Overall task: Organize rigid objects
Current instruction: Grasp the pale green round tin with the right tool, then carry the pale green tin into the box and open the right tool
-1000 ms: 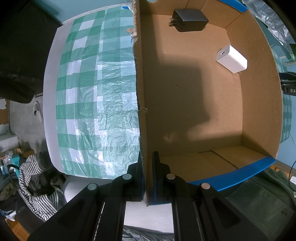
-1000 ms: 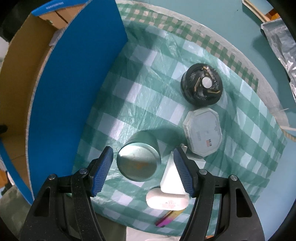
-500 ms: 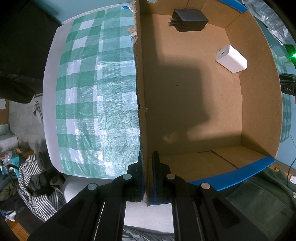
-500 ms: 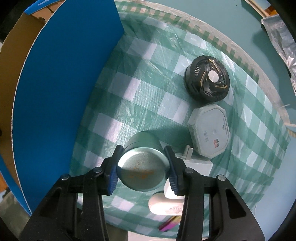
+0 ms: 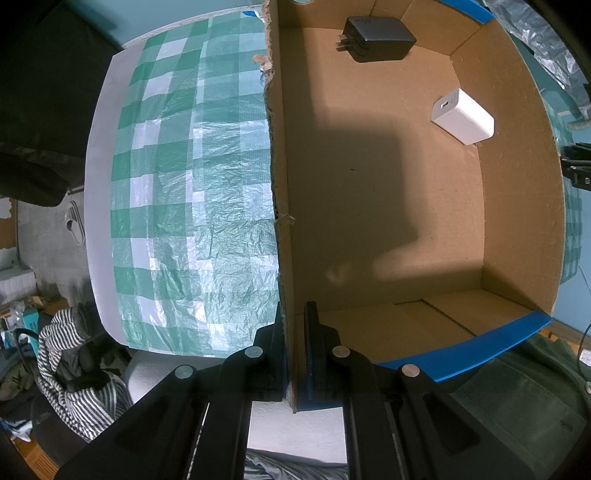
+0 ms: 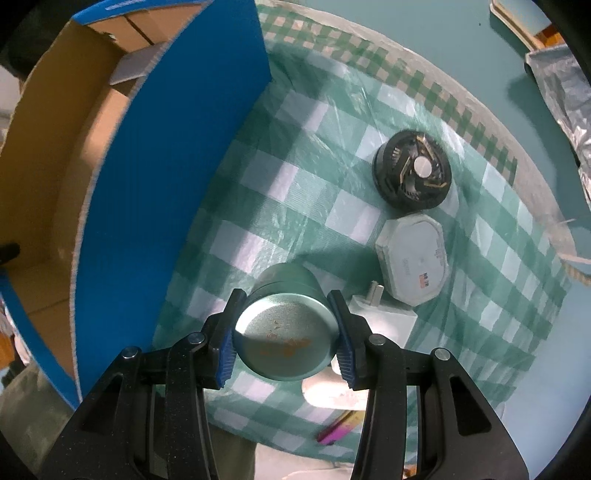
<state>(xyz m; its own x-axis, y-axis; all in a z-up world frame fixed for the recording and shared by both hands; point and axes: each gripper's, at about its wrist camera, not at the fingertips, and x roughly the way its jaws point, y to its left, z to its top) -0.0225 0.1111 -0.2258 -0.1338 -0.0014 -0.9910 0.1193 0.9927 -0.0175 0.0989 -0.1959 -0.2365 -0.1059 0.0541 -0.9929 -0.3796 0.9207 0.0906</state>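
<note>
The right gripper (image 6: 286,334) points down over the worktop (image 6: 314,177), which is covered with a green-and-white checked cloth; its blue-padded fingers (image 6: 225,350) have just been closing and now pinch the round teal tin (image 6: 286,343) on both sides, lid facing up. Just beside the tin lies a white plug adapter (image 6: 384,317), with a white octagonal box (image 6: 413,266) next to it and a black round fan (image 6: 412,171) beyond that. A blue-sided cardboard box (image 6: 166,184) stands to the left of the tin. The left gripper (image 5: 293,354) has its fingers (image 5: 314,354) pressed together on the box's torn cardboard wall (image 5: 275,147), one finger inside and one outside. On the box floor lie a black charger (image 5: 376,33) and a white charger (image 5: 463,116), well apart.
</note>
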